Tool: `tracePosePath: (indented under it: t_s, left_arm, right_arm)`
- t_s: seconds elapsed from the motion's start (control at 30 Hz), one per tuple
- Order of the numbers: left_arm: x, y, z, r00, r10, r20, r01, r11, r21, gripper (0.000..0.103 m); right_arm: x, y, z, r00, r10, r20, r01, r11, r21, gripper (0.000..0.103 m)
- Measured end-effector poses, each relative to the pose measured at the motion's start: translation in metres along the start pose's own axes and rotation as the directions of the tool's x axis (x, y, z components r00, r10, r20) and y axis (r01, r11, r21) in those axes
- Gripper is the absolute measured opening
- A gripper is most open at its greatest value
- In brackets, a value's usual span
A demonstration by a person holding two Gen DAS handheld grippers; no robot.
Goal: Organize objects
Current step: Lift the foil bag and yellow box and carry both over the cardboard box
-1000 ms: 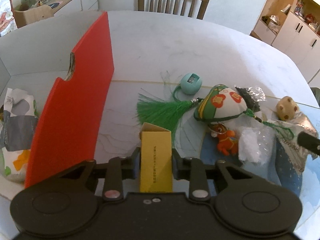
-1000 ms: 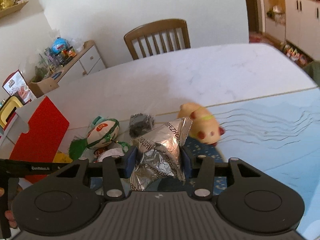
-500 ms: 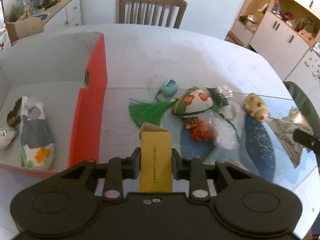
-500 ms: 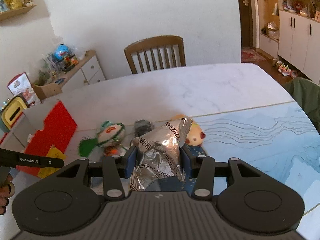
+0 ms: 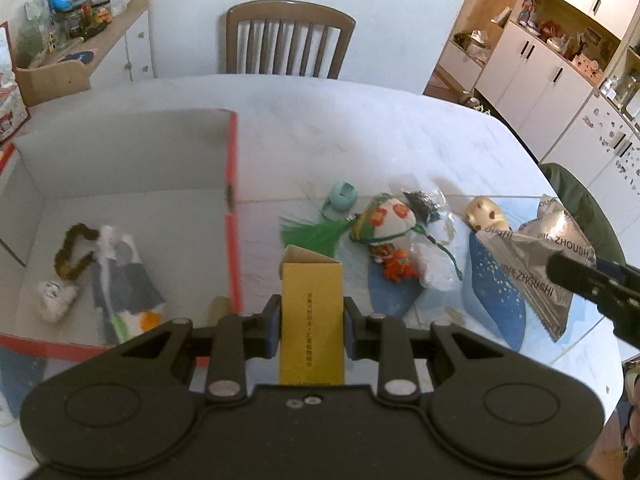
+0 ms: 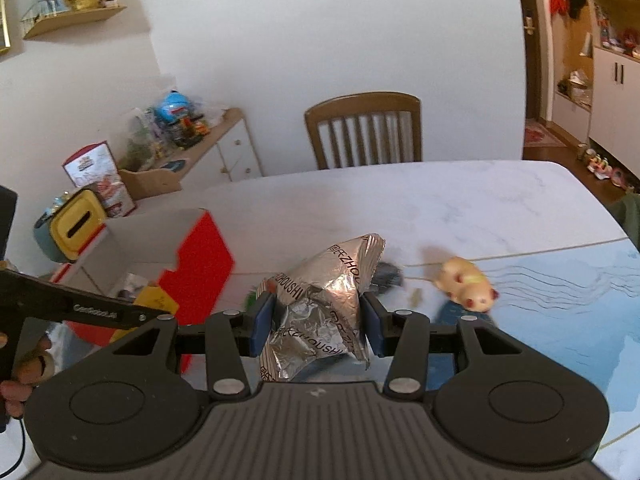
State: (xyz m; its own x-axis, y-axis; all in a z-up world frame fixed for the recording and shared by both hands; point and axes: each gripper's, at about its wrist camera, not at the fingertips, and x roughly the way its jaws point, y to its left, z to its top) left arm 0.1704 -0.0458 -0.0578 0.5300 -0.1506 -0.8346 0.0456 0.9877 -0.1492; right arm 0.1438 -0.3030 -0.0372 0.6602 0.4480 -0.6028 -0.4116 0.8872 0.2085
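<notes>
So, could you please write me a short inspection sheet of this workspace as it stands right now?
Surface: white marble table, with a blue patterned mat on its near right part.
Job's things: red box open, already holding a few soft items; yellow packet and silver foil bag both held.
Clutter: green tassel, embroidered pouch, orange toy, cream figurine, all on the table outside the box.
Grippers: left gripper shut on the packet; right gripper shut on the bag.
Cables: thin black cord at the left edge.
Surroundings: wooden chair, white cabinets.
</notes>
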Motion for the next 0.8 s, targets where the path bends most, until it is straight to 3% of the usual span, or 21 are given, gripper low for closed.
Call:
tracePosePath:
  t_s: [0.37, 0.8]
  left_arm:
    - [-0.023, 0.055, 0.017, 0.999, -0.007, 0.038, 0.007, 1.000, -0.008, 0.028]
    - [-0.029, 0.134, 0.043, 0.997, 0.054, 0.063, -0.052, 0.998, -0.043, 0.028]
  right_arm:
    - [0.026, 0.075, 0.017, 0.998, 0.068, -0.011, -0.068, 0.997, -0.043, 0.046]
    - [0.076, 0.157, 0.035, 0.990, 0.135, -0.045, -0.140, 0.983, -0.120, 0.046]
